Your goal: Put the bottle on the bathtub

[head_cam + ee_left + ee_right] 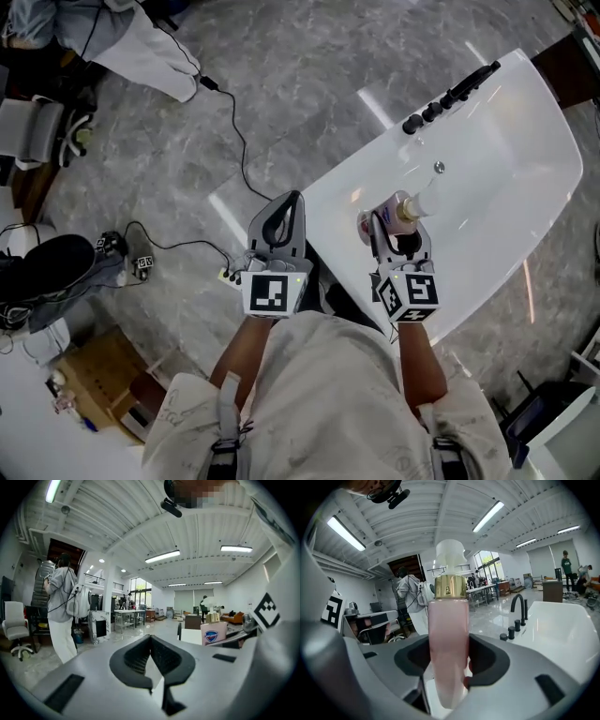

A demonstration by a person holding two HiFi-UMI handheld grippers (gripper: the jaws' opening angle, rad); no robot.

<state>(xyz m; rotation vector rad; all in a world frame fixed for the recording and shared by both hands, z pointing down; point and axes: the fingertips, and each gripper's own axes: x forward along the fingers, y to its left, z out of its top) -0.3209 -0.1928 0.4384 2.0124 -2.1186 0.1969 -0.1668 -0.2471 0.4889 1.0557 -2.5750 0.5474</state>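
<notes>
currently right gripper (pixel 394 225) jaws clamp the bottle (pixel 449 639) mid-body over the bathtub (pixel 506 159); likely rigid, slick, top-heavy; left gripper (pixel 289 202) jaws together, empty.

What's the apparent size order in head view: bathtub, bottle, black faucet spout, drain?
1. bathtub, by far the largest.
2-3. bottle and faucet spout: these look alike. The bottle sits nearer the camera and points partly towards it, so they are not ranked.
4. drain, the smallest.

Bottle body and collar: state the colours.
Pale pink bottle body, gold collar; clearest in the right gripper view.
</notes>
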